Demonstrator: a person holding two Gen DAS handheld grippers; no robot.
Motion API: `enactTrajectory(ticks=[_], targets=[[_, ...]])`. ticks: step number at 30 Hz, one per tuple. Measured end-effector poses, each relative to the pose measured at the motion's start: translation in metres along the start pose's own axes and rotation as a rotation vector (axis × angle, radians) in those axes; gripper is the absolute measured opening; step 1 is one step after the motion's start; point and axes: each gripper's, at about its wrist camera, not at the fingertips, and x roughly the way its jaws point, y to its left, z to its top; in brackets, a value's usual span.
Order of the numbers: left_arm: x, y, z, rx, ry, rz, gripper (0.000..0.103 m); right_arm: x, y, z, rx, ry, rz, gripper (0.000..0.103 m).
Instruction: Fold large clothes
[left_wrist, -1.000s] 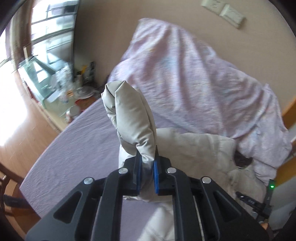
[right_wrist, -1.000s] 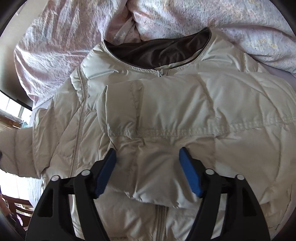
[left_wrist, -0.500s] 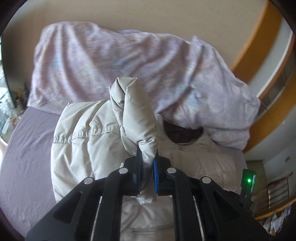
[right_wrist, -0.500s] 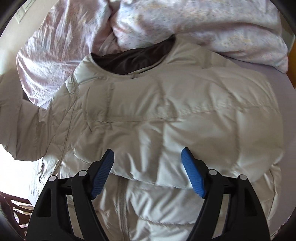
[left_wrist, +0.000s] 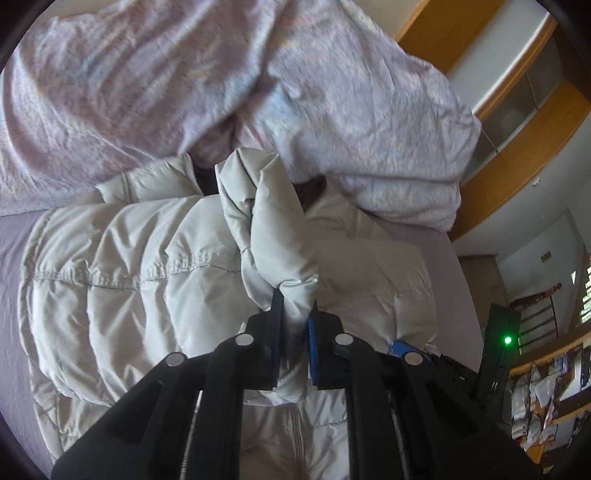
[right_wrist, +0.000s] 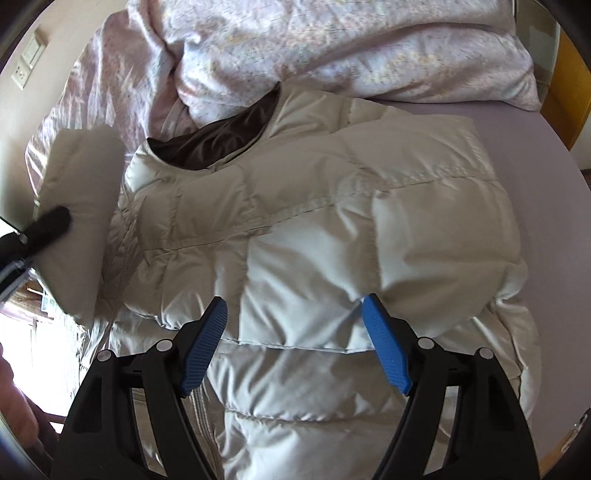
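Nearest the left wrist camera, the left tool (left_wrist: 294, 325) was clamped tight on the cuff end of a sleeve (left_wrist: 273, 236) of the pale puffer jacket (left_wrist: 122, 269), the sleeve standing up in a bunched fold above the jacket's chest. In the right wrist view, the right tool (right_wrist: 295, 343) hung with its blue pads (right_wrist: 386, 345) spread wide and nothing between them, just over the jacket's quilted front, where the other sleeve lay folded across the body. The jacket lay front up on the bed (right_wrist: 517, 125), on a lilac sheet, its zip running down toward the cameras. To the left in that view, the raised sleeve and the dark tip of the left tool showed blurred. Beyond, the jacket's dark-lined collar (right_wrist: 221, 136) touched a rumpled pinkish duvet (right_wrist: 332, 44) heaped at the head of the bed. Farthest off were a beige wall and wooden trim (left_wrist: 517, 122).
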Motion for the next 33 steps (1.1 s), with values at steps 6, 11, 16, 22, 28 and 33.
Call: enactTrajectory(ticks=[6, 11, 16, 22, 28, 33], targets=[[-0.001, 0.009, -0.004, -0.008, -0.002, 0.017, 0.049, -0.007, 0.01, 0.003, -0.027, -0.033, 0.042, 0.073], [-0.01, 0.033, -0.006, -0.027, -0.018, 0.089, 0.049, -0.006, 0.035, 0.011, -0.089, -0.048, 0.091, 0.047], [-0.014, 0.051, -0.011, -0.036, -0.018, 0.147, 0.049, 0.0, 0.06, 0.017, -0.125, -0.053, 0.136, 0.031], [-0.015, 0.065, -0.021, -0.024, -0.011, 0.206, 0.05, 0.016, 0.087, 0.017, -0.195, -0.036, 0.144, 0.028], [-0.015, 0.079, -0.033, -0.029, 0.003, 0.245, 0.053, 0.051, 0.09, 0.009, -0.218, 0.052, 0.047, 0.027], [-0.018, 0.093, -0.042, -0.047, 0.014, 0.272, 0.058, 0.074, 0.081, 0.01, -0.16, 0.108, 0.022, 0.028]])
